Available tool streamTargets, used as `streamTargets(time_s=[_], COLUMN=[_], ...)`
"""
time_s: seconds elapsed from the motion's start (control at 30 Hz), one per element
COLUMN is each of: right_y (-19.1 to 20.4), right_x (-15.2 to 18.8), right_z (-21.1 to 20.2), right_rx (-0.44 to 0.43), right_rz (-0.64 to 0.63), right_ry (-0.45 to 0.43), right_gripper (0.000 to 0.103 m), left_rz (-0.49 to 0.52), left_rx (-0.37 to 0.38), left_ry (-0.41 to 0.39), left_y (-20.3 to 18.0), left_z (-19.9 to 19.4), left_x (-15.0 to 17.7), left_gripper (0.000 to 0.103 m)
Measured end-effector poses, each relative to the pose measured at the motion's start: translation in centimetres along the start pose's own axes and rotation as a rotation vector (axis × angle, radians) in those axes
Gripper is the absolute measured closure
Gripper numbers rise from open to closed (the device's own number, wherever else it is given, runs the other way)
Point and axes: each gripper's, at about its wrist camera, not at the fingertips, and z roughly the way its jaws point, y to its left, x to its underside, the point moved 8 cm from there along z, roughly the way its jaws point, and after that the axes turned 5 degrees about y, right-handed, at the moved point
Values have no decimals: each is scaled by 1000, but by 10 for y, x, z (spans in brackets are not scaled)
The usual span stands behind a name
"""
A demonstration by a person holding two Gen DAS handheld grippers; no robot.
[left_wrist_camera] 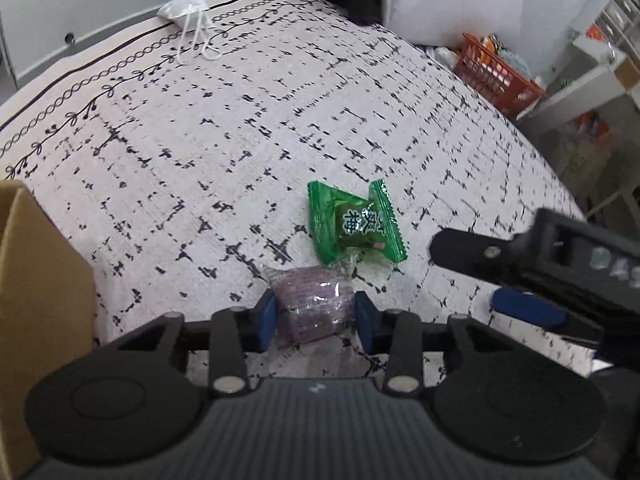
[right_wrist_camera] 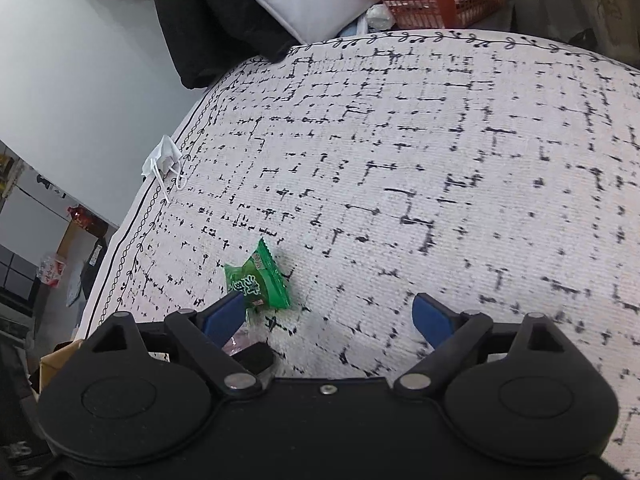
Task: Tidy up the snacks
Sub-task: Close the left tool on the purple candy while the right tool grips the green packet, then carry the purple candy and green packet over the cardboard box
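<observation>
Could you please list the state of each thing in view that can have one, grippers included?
left gripper: shut on the purple snack.
purple snack: wrapped, clamped between the blue pads, on the tablecloth.
green candy: sealed, lying free just beyond the purple snack.
right gripper: open, holding nothing.
cardboard box: open-topped, contents hidden.
face mask: folded, loops loose, at the table edge.
</observation>
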Motion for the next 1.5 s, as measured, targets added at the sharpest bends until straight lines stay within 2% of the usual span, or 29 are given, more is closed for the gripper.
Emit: streamTargets(time_s=[0.13, 0.37, 0.53, 0.57, 0.63, 0.67, 0.87, 1.5], right_y=[12, 35, 46, 47, 48, 49, 58, 96], right_x=[-4, -13, -15, -16, -15, -13, -9, 7], right_z=[9, 20, 31, 34, 42, 45, 35, -57], right_rx=[1, -31, -42, -46, -56, -64, -83, -198], right_rz=[-32, -59, -66, -59, -47, -45, -77, -179], right_ry=[-1, -9, 10, 19, 49, 64, 65, -55], right_gripper=[13, 16, 25, 32, 52, 68, 71, 71], left_rz=[-29, -71, -105, -116, -140, -148, -169, -141], left_rx=[-6, 5, 30, 33, 42, 45, 36, -19], left_ry=[-23, -14, -1, 3, 11, 13, 2, -163], left_y=[11, 26, 31, 33, 35, 36, 36, 30], left_z=[-13, -24, -27, -27, -28, -29, -46, -147], left_x=[-10, -20, -21, -21, -21, -21, -16, 11], left_gripper=[64, 64, 64, 64, 64, 64, 64, 64])
